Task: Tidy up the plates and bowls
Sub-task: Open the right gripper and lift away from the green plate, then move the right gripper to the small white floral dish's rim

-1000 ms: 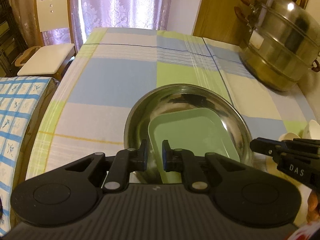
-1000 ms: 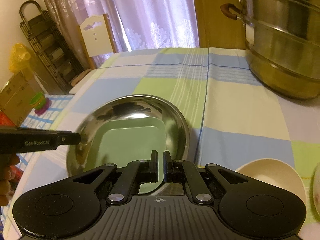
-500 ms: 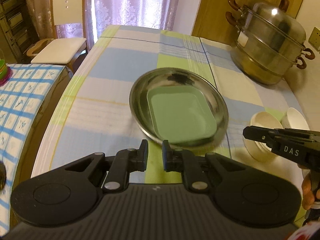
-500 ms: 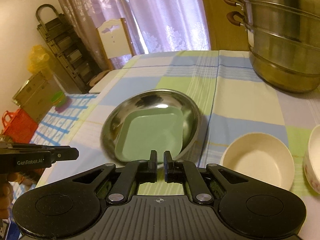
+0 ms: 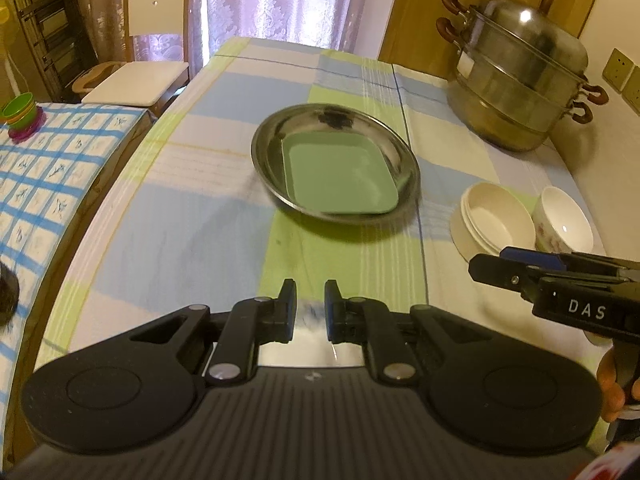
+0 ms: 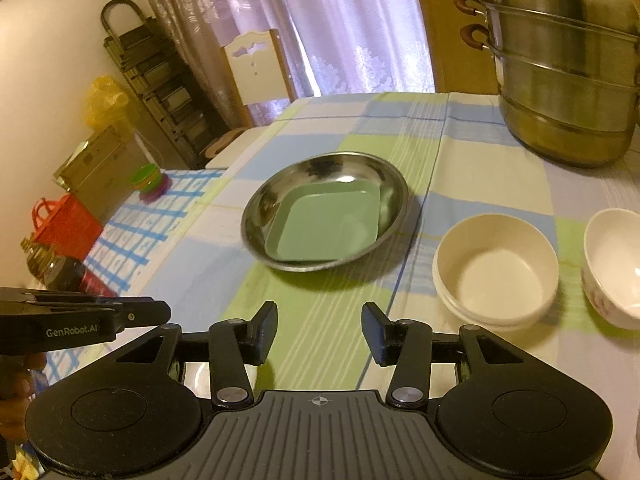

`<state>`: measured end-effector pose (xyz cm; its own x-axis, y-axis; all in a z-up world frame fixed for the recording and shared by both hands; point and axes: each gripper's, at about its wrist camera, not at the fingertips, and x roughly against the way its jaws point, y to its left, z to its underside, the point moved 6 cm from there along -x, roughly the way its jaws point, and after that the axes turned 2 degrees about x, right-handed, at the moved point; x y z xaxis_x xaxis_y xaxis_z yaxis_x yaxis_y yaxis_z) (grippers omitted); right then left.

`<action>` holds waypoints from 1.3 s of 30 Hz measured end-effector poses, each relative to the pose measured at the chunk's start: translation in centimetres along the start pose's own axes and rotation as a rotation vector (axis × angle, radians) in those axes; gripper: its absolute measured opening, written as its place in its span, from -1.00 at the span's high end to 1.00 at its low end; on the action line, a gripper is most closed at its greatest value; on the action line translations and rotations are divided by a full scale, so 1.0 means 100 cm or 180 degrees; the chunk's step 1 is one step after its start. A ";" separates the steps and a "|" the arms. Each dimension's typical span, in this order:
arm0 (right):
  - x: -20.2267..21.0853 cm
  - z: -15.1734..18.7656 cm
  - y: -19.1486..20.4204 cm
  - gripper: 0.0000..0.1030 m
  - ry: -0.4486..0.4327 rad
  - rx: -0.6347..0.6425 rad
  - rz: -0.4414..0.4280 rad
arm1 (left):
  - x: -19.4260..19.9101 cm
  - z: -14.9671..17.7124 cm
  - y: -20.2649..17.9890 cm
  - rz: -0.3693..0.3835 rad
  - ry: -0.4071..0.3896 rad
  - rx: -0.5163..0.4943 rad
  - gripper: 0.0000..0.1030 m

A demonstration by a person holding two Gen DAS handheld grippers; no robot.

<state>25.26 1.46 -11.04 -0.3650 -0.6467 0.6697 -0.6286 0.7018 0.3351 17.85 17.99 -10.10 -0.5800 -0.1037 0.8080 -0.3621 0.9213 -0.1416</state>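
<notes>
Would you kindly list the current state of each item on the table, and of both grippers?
Steel dish: upright on the tablecloth, holding the green plate.
Green plate: nested inside the steel dish, empty.
Cream bowls: stacked, upright, empty.
Floral bowl: upright, alone beside the stack.
Steamer pot: lidded, tiers stacked.
Left gripper: shut, holding nothing.
Right gripper: opening, nothing between its jaws.

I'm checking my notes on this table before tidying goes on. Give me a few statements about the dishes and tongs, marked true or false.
1. The green plate lies inside the steel dish. True.
2. The right tongs grip a bowl. False: they are opening, with nothing between them.
3. The cream bowls are nested in a stack. True.
4. The steamer pot stands on the chair. False: it stands on the table.
</notes>
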 end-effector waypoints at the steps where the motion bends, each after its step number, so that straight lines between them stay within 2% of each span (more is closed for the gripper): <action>1: 0.003 0.003 0.001 0.09 0.0008 0.0010 -0.0009 | 0.002 0.004 -0.002 -0.0003 0.0007 0.0012 0.76; 15: 0.035 0.034 0.005 0.09 0.0104 0.0086 -0.0099 | 0.027 0.048 -0.021 -0.0078 0.0034 0.0080 0.76; 25: 0.042 0.053 0.012 0.09 0.0186 0.0143 -0.0178 | 0.042 0.074 -0.022 -0.0193 0.0039 0.0139 0.76; 32: 0.034 0.060 0.018 0.09 0.0276 0.0156 -0.0187 | 0.042 0.084 -0.013 -0.0266 0.0099 0.0167 0.76; 39: 0.015 0.058 0.023 0.09 0.0369 0.0126 -0.0142 | 0.024 0.084 0.001 -0.0237 0.0244 0.0144 0.76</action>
<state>19.29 0.36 -13.09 -0.2556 -0.6366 0.7276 -0.6699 0.6593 0.3415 10.25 14.72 -12.97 -0.4936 -0.1407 0.8583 -0.4356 0.8941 -0.1040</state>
